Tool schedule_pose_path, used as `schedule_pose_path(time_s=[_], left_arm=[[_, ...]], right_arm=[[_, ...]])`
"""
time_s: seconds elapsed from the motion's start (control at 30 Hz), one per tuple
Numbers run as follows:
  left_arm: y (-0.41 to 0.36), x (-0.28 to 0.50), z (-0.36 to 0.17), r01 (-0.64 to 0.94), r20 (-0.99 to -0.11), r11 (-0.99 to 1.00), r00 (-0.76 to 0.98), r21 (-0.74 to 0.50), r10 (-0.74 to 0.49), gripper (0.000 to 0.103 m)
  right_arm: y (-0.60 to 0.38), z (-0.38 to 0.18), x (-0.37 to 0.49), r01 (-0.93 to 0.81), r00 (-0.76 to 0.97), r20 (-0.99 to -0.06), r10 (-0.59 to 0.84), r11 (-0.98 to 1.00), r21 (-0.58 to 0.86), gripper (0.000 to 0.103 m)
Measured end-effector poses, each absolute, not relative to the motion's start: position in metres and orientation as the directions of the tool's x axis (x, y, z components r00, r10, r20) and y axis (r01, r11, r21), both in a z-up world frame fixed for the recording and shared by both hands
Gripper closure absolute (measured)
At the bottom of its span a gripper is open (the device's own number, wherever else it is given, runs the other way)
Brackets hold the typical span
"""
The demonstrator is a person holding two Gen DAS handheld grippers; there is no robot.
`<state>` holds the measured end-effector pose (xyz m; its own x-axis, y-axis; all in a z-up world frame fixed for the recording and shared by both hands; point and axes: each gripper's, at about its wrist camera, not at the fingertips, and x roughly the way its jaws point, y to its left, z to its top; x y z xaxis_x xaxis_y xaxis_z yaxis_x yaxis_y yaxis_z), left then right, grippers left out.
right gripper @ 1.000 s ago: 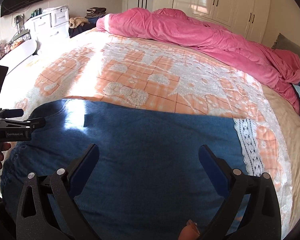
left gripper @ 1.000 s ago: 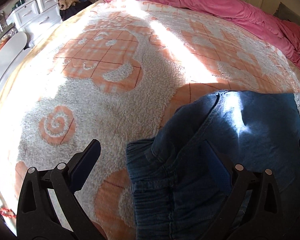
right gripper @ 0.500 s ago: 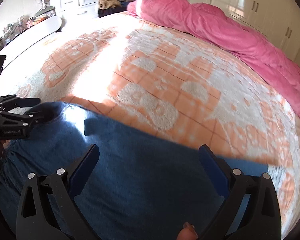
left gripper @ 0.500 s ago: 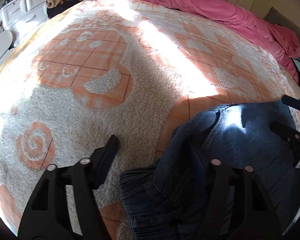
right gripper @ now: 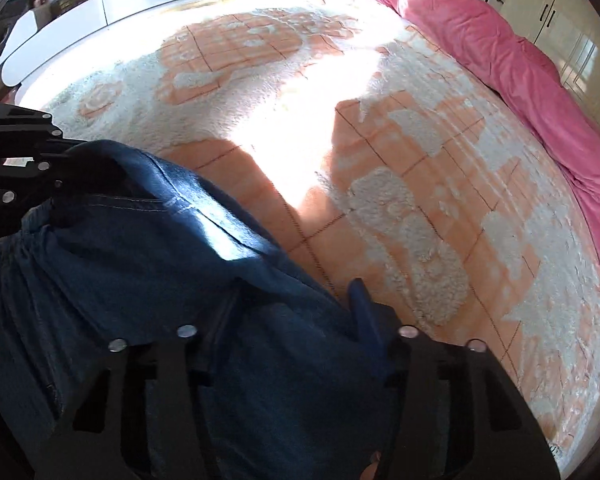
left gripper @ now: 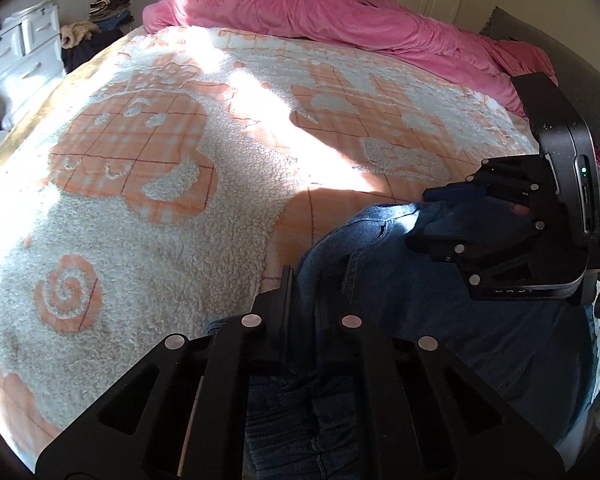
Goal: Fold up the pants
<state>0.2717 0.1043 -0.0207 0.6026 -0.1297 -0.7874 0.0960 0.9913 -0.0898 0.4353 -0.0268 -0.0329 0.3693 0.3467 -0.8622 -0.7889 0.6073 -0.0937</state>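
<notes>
Left claw (left gripper: pixel 304 300) is closed tight on the waistband edge of the pants (left gripper: pixel 440 320), denim pinched between the pads. Right claw (right gripper: pixel 292 312) is closing now, w/ a ridge of denim between its fingers; the far finger (right gripper: pixel 364 316) is beside the cloth edge, but I cannot tell if the pads press already. The pants lie on the bed (left gripper: pixel 180 220), at the near edge of the fleece blanket, waist end bunched up. To do this step well, I think the right claw should finish its grip on the full thickness of cloth, not only the top layer, then both claws lift together and keep the edge stretched, so the fold comes straight w/o wrinkles.
</notes>
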Motion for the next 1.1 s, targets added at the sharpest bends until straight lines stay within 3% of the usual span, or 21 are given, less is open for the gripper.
schedule_pose_path(time_s=[0.03,0.17,0.8,1.1], left_arm=[[0.104,0.269,-0.019,0.096,-0.785,0.992,0.607,-0.078,-0.12,0.101],[0.104,0.258,-0.011,0.097,-0.772,0.993,0.625,-0.074,-0.119,0.101],[0.075,0.175,0.023,0.171,-0.702,0.985,0.698,-0.023,-0.138,0.101],[0.069,0.109,0.013,0.21,-0.707,0.977,0.685,-0.037,-0.174,0.1]], right_arm=[[-0.027,-0.03,0.43,-0.791,0.368,-0.856,0.362,0.606,-0.085,0.081],[-0.033,-0.017,0.408,-0.768,0.425,-0.823,0.377,0.632,-0.106,0.095],[-0.101,0.033,0.287,-0.663,0.52,-0.669,0.531,0.745,0.076,0.096],[-0.112,0.014,0.206,-0.671,0.474,-0.678,0.561,0.729,0.133,0.096]])
